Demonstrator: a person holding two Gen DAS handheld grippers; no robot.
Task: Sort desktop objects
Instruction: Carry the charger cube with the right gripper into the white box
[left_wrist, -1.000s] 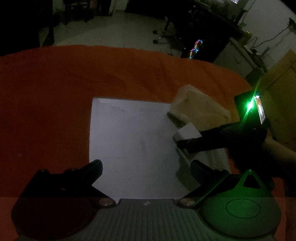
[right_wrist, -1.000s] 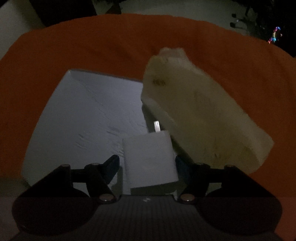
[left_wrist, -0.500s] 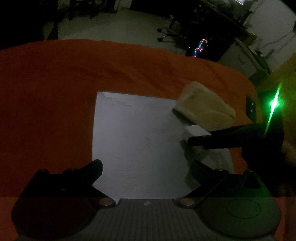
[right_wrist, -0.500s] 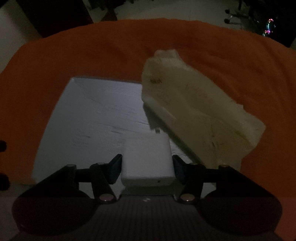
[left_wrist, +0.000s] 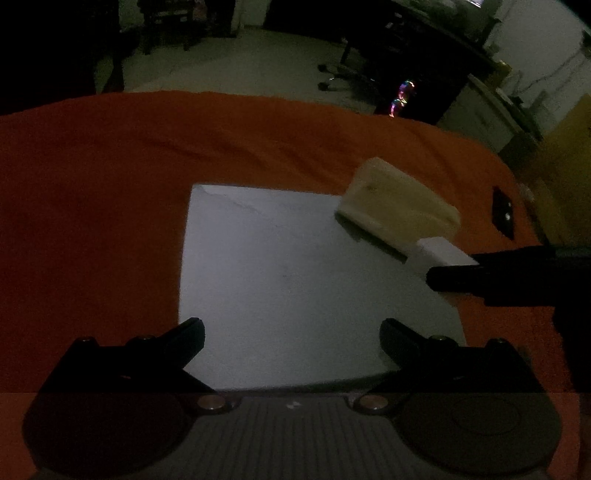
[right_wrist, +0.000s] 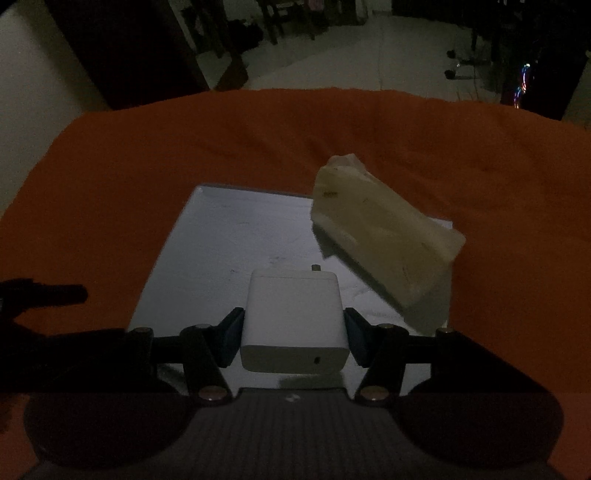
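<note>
The right hand-held gripper (right_wrist: 293, 334) has the white charger block (right_wrist: 295, 321) clamped squarely between its two fingers, one pad on each side face, and the block looks lifted just clear of the white sheet (right_wrist: 236, 251) below it. One metal prong pokes out of the far end, pointing away from the hand; the small port faces back toward the camera. So the block's long axis runs straight along the fingers, dead ahead.

Over on the other side, the left hand-held gripper (left_wrist: 291, 341) hangs above the near edge of the sheet with its fingers spread wide and nothing between them. From its camera the charger block (left_wrist: 439, 254) sits up and to the right, at the sheet's right edge, pinched by the dark fingers coming in from the right.

Just beyond the block lies the cream tissue pack (right_wrist: 384, 236), long axis slanting from far-left to near-right, overlapping the sheet's right side. It lies ahead and to the right of the held charger, close but apart from it. All of this sits on the orange cloth (right_wrist: 184, 155) covering the desk.

The right hand is the nearer one to that pack, though it is occupied. Wherever the charger goes, I'd judge the free lane is left and forward over the bare sheet; swinging right risks clipping the pack.
</note>
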